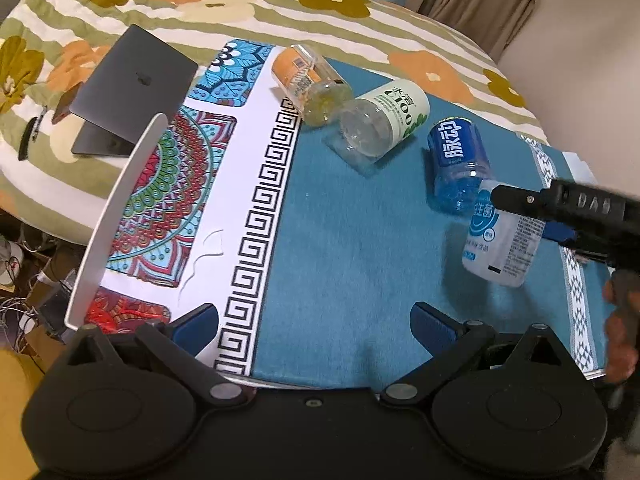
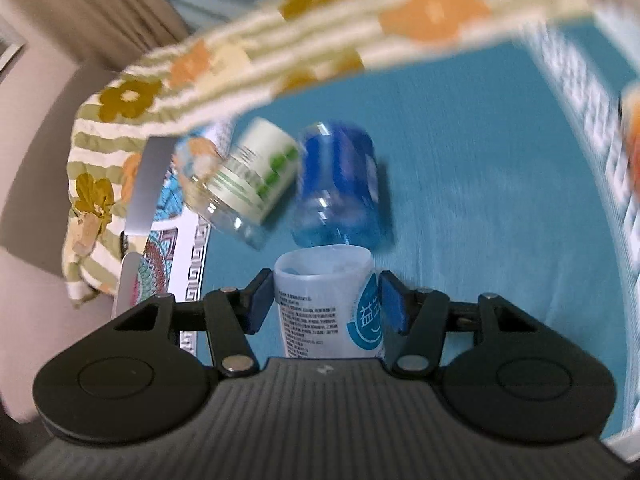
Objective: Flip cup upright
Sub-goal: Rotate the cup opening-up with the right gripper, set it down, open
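Note:
A white cup with a light-blue label point(image 1: 500, 240) is held off the blue mat, tilted, by my right gripper point(image 1: 520, 216). In the right wrist view the same cup point(image 2: 324, 304) sits between the two blue pads, and my right gripper point(image 2: 325, 302) is shut on it. A blue cup point(image 1: 458, 160), a white and green cup point(image 1: 380, 120) and an orange cup point(image 1: 310, 84) lie on their sides on the mat. My left gripper point(image 1: 314, 322) is open and empty near the mat's front edge.
The blue mat point(image 1: 340, 240) with a patterned white border lies on a small table. A grey laptop point(image 1: 128, 88) rests on the flowered quilt point(image 1: 240, 4) at the left. Cables and clutter lie on the floor at the far left.

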Tool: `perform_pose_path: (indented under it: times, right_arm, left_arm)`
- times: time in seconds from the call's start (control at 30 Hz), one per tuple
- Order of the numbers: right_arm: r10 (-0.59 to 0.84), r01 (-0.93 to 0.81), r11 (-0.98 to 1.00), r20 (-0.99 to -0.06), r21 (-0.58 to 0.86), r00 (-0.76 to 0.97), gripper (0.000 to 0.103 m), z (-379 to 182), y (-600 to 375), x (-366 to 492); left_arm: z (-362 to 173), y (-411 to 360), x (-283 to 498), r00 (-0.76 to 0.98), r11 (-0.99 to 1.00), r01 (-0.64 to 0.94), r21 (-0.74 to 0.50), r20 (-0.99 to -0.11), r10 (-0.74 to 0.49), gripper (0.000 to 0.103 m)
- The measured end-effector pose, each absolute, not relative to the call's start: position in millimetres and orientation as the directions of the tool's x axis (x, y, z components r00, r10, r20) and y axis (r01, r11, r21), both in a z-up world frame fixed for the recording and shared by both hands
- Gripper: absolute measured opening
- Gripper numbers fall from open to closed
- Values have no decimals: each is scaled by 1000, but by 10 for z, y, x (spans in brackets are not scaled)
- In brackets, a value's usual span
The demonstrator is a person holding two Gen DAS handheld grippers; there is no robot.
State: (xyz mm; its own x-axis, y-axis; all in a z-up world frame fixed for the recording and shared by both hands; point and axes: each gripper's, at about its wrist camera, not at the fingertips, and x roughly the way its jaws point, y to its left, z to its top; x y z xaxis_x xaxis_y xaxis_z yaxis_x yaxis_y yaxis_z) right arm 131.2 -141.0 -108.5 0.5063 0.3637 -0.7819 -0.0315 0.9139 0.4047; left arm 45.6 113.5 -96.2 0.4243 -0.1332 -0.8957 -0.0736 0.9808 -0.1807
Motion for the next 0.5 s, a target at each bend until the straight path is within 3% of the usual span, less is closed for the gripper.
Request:
perform_pose_path:
  times: [0.3, 0.5]
  right_arm:
    - [299, -232, 954, -540, 189, 787, 72, -1439, -1076, 641]
    - [302, -262, 953, -470, 149, 829, 73, -1638, -1087, 471]
  left_arm:
    - [-1063, 1118, 272, 419, 993, -68, -99, -906, -62, 103]
    - [-1087, 1120, 184, 419, 994, -76, -83, -907, -44, 103]
